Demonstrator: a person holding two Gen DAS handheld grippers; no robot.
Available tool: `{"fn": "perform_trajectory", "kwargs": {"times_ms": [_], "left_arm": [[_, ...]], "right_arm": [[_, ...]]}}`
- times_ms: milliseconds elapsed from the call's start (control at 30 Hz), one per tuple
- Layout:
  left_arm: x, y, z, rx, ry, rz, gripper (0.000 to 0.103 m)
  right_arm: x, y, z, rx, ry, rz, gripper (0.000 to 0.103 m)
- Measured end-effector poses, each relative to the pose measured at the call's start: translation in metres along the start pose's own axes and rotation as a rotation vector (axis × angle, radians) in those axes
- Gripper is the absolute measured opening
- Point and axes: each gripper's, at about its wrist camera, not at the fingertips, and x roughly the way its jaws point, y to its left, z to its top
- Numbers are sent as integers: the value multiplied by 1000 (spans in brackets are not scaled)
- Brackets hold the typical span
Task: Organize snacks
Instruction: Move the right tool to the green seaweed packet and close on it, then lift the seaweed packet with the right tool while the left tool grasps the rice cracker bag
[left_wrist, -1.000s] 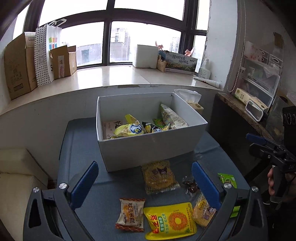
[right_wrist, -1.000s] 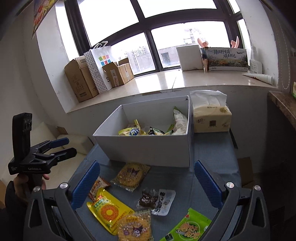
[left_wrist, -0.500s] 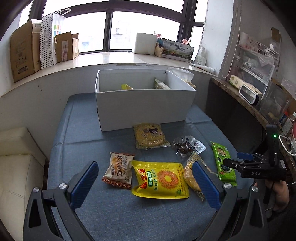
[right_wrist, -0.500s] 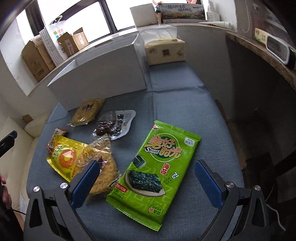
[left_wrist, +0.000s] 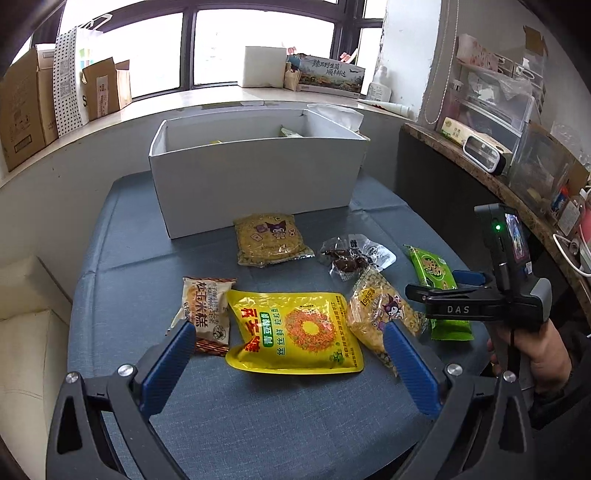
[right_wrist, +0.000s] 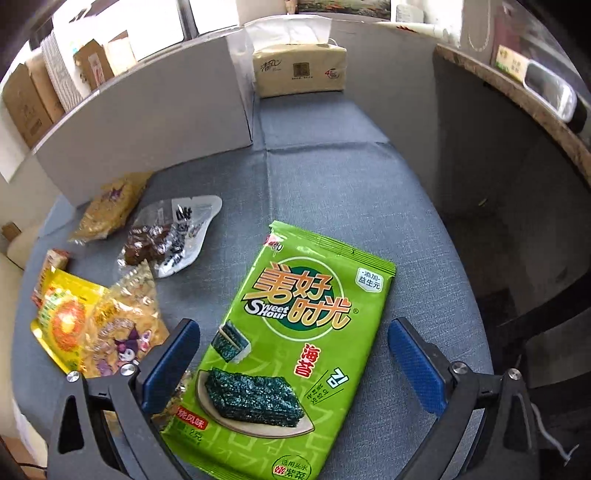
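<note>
A green seaweed packet (right_wrist: 295, 347) lies flat on the blue cushion, and my right gripper (right_wrist: 291, 354) hangs open just over it, one finger on either side. The left wrist view shows the same packet (left_wrist: 436, 273) partly behind that gripper (left_wrist: 439, 288). My left gripper (left_wrist: 288, 354) is open above a yellow pouch with an orange ring (left_wrist: 295, 332). Beside it lie a small rice-cake packet (left_wrist: 208, 310), a clear bag of yellow puffs (left_wrist: 380, 314), a flat yellow noodle pack (left_wrist: 271, 240) and a clear bag of dark sweets (left_wrist: 351, 254). The white box (left_wrist: 258, 181) stands behind them.
A tissue pack (right_wrist: 299, 70) stands to the right of the box. A dark counter (left_wrist: 480, 166) with clutter runs along the right side. Cardboard boxes and a paper bag (left_wrist: 70, 77) stand on the windowsill. A cream cushion (left_wrist: 29, 332) lies to the left.
Both grippers have pulled back from the box and dropped towards the cushion. The right one now sits closer over the green seaweed packet, the left closer over the yellow pouch.
</note>
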Motion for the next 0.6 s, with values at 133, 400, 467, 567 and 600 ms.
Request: {"fn": "perform_trajectory", "kwargs": {"times_ms": [133, 400, 467, 567, 600], "left_arm": [[4, 3, -5, -5, 17, 10, 103], [13, 17, -14, -47, 55, -3, 103], [17, 15, -16, -37, 72, -5, 103], [25, 10, -18, -6, 93, -17, 103], [27, 9, -19, 9, 99, -13, 103]], "right_arm": [[-8, 10, -10, -65, -48, -28, 81], [-23, -2, -10, -65, -66, 88, 65], [-29, 1, -7, -52, -97, 95, 65], [-46, -5, -6, -47, -130, 150, 65], [-51, -6, -6, -46, -141, 166, 65]]}}
